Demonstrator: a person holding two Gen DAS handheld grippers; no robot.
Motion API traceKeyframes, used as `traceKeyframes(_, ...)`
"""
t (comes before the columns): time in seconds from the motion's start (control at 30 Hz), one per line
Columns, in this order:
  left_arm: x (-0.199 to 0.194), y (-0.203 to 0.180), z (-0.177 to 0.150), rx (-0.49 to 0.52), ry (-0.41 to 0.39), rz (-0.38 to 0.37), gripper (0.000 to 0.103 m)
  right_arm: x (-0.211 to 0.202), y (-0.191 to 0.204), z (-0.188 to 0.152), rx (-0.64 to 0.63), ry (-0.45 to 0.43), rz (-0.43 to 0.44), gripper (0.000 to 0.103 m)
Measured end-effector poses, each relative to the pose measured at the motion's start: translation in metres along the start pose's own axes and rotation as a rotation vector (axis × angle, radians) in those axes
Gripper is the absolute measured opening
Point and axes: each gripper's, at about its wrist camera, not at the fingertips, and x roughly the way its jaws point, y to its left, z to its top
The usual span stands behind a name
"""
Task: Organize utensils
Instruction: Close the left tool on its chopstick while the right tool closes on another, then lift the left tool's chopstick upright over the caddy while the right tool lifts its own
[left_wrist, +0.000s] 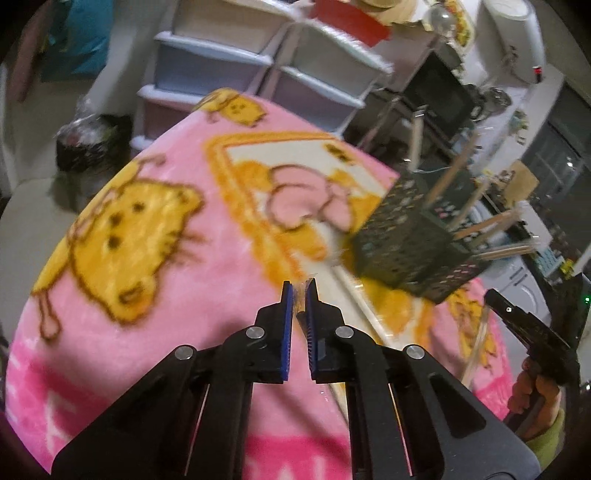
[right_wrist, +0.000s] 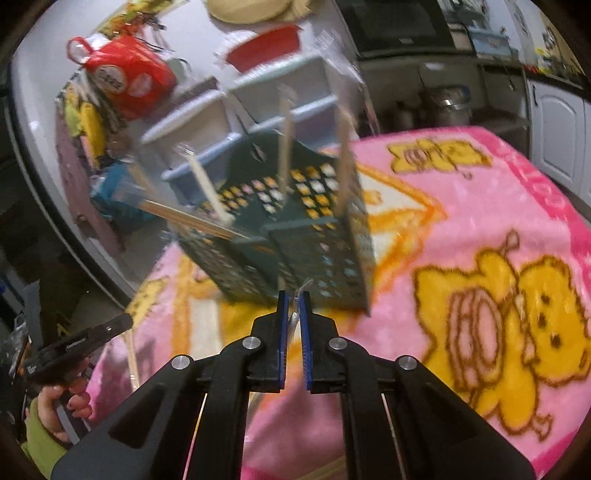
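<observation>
A dark green perforated utensil caddy (left_wrist: 402, 236) (right_wrist: 295, 229) stands on the pink cartoon blanket (left_wrist: 155, 280), with several wooden utensils in clear wrappers standing in its compartments. My left gripper (left_wrist: 300, 295) is shut on the clear-wrapped end of a thin wooden utensil (left_wrist: 303, 314), just short of the caddy. My right gripper (right_wrist: 294, 301) is likewise shut on a clear-wrapped wooden utensil (right_wrist: 293, 317), close to the caddy's near wall. Each gripper shows in the other's view: the right gripper (left_wrist: 496, 299) with a pale stick hanging below it, and the left gripper (right_wrist: 123, 323) at the left edge.
White plastic drawer units (left_wrist: 236, 62) stand behind the blanket-covered surface. A black bag (left_wrist: 92, 144) sits on the floor at the left. A red bag (right_wrist: 125, 77) and shelves with pots (right_wrist: 447, 103) lie beyond the caddy. A person's hand in a green sleeve (right_wrist: 55, 406) holds the left gripper.
</observation>
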Motion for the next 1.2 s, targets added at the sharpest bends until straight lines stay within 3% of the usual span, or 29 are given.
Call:
traceKeyframes(0.23,-0.025,-0.044,0.014,0.088,-0.059,-0.100,0.003,-0.034,0.034,0.010,-0.084,-0.084,0.076,0.005)
traceKeyframes(0.5,-0.042,-0.089,0.026,0.180,-0.107,-0.191,0.002,-0.060,0.058,0.015,-0.153,-0.151,0.096,0.005)
traceKeyframes(1.2,-0.048,-0.165,0.038,0.290,-0.150,-0.321,0.002,-0.104,0.048,0.027,-0.148,-0.276,0.072,0.004)
